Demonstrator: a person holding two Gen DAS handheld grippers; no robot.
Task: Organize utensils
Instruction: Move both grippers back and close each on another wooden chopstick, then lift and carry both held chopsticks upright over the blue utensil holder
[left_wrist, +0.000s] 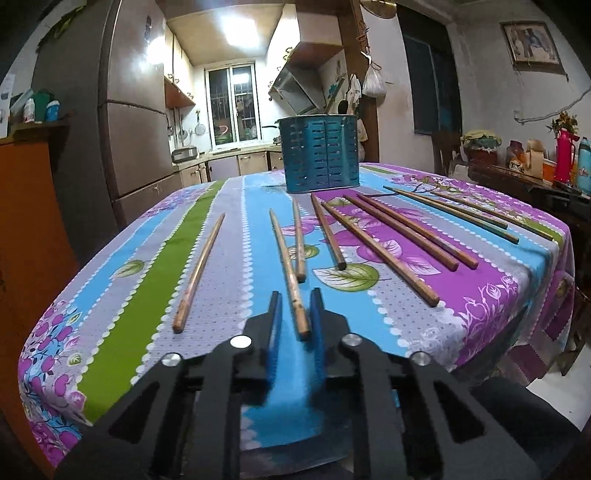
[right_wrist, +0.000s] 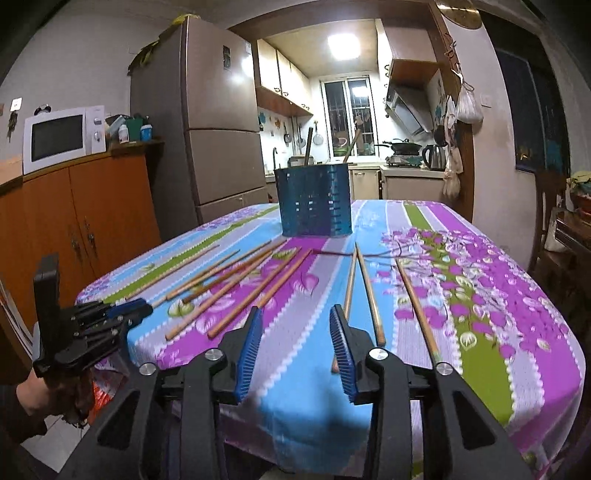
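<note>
Ten or so chopsticks (left_wrist: 380, 254) lie loose across the flowered cloth of the bench (left_wrist: 122, 295), fanned in front of the blue slotted holder (left_wrist: 319, 155) at the far edge. Two sticks seem to stand in the holder already, so by my reading the job is barely begun. The left gripper (left_wrist: 295, 308) has its fingers close around the near end of one chopstick (left_wrist: 286, 258); whether they pinch it I cannot tell. The right gripper (right_wrist: 295, 332) hangs with fingers apart, empty.

Bright ceiling light (right_wrist: 344, 47), fisheye-bent edges, slight blur
</note>
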